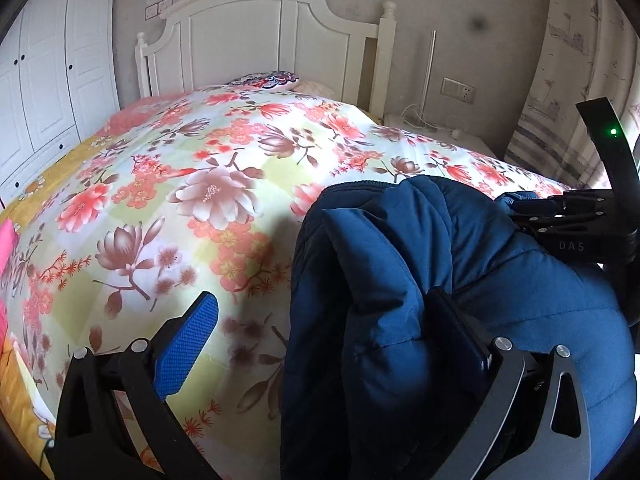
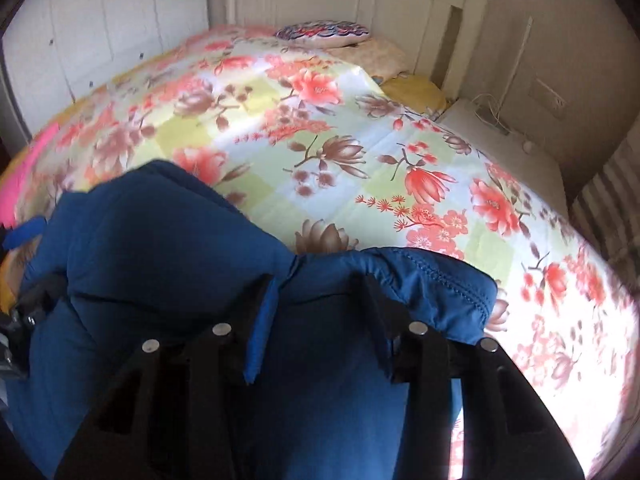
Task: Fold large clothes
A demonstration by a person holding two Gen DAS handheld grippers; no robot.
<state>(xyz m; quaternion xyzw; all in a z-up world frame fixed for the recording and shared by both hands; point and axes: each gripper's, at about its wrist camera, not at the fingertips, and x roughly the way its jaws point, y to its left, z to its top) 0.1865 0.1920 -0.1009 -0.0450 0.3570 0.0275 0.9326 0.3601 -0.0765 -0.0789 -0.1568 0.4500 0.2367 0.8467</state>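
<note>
A padded dark blue jacket [image 1: 400,280] lies bunched on the floral quilt [image 1: 180,200]. In the left wrist view my left gripper [image 1: 320,304] stands wide open. Its blue left pad [image 1: 188,340] is bare over the quilt, while the right finger [image 1: 460,332] is pressed into a fold of the jacket. My right gripper [image 1: 560,216] holds the jacket's far edge at the right. In the right wrist view the right gripper [image 2: 316,284] is shut on a stitched hem of the jacket [image 2: 160,248], with fabric filling the gap between its fingers. The left gripper's blue pad [image 2: 24,236] shows at the left edge.
The quilt covers a bed with a white headboard [image 1: 260,40] and patterned pillows [image 1: 272,80]. A white wardrobe [image 1: 48,80] stands at the left. A white nightstand [image 2: 500,136] with cables sits at the right, by a curtain [image 1: 560,80]. Something pink [image 1: 6,248] lies at the bed's left edge.
</note>
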